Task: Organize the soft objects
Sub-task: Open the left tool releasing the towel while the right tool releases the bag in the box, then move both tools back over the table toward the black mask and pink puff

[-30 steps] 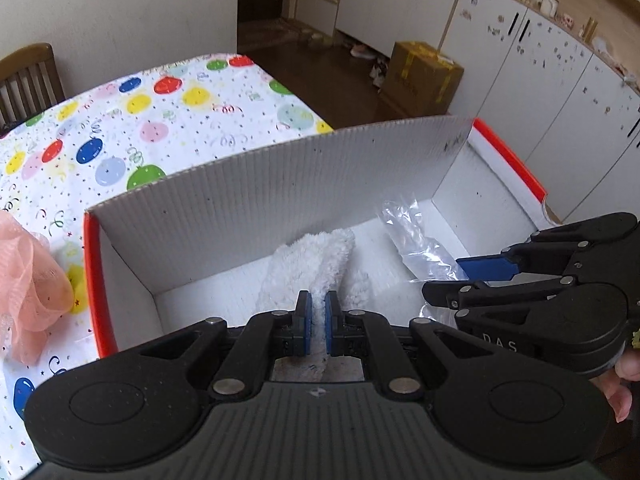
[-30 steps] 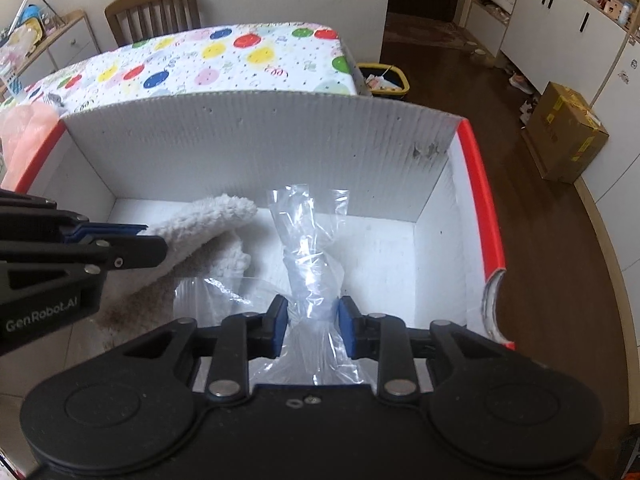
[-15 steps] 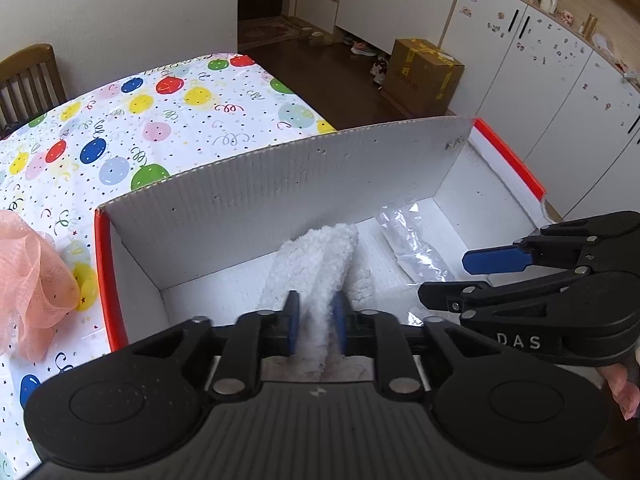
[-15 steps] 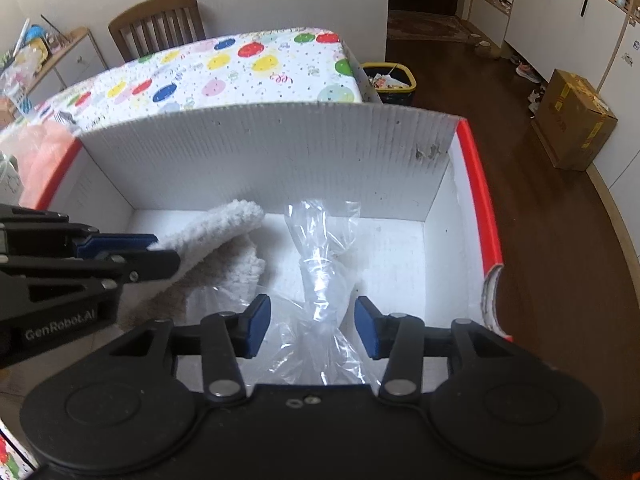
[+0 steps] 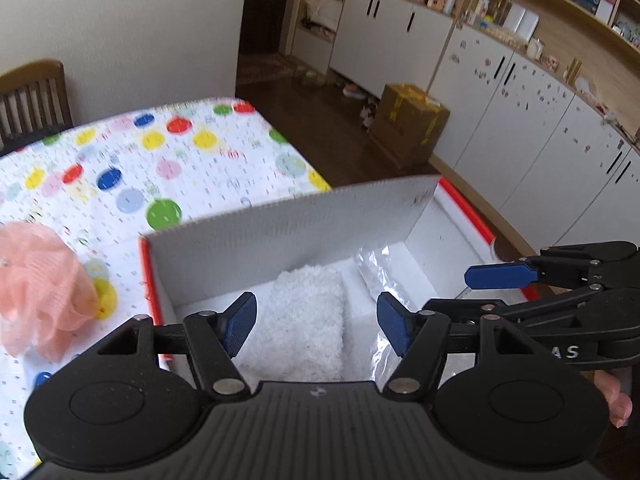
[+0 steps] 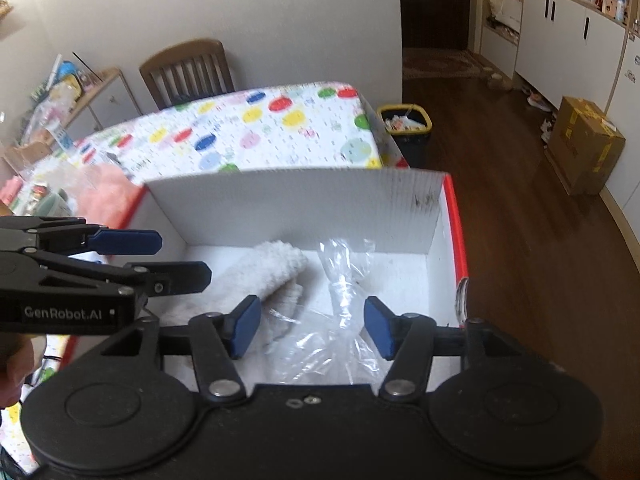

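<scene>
Towel [image 5: 304,320] and bag [image 6: 340,312] lie in the box [image 5: 280,232]; pink puff [image 5: 40,284] waits on the table [image 5: 120,160]. Both hand-held grippers, left [image 5: 316,326] and right [image 6: 312,326], are spread wide and hold nothing.

On my black left gripper [image 6: 132,256], seen from the right wrist camera, white lettering along its side reads "GenRobot.AI". On my black right gripper [image 5: 496,288], seen from the left, only the letters "AS" show, the rest cut off. Nothing else is legible.

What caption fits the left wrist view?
Open left gripper above a white fluffy towel in the box, clear plastic bag alongside, pink mesh sponge outside.
</scene>
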The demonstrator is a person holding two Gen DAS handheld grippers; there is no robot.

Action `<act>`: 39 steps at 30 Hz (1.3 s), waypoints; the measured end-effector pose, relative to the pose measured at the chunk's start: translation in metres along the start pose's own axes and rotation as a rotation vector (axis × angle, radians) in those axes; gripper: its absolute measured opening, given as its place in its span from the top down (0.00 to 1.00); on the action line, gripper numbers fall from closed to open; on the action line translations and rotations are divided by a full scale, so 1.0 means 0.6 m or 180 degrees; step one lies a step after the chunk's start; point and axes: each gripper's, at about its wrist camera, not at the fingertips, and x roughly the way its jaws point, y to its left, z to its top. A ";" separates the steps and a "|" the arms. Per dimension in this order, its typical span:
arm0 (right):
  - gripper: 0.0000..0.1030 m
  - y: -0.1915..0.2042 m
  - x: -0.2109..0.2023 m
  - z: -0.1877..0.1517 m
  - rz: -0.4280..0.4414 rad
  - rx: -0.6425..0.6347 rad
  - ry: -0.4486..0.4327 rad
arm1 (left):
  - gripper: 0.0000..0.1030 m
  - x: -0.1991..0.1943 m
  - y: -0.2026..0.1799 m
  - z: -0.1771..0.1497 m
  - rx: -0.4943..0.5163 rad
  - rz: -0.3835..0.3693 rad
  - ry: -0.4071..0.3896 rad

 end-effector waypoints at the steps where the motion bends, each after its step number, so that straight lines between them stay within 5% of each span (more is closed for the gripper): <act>1: 0.42 0.003 -0.008 0.001 0.0013 -0.0017 -0.0035 | 0.36 -0.011 0.000 0.000 0.0002 0.0003 -0.0047; 22: 0.20 0.120 -0.123 -0.008 0.0345 -0.0174 -0.0625 | 0.29 -0.230 0.047 -0.061 0.0001 0.0216 -0.0771; 39: 0.03 0.326 -0.111 -0.030 0.0643 -0.0261 -0.0700 | 0.06 -0.368 0.217 -0.171 -0.0254 0.0483 -0.0995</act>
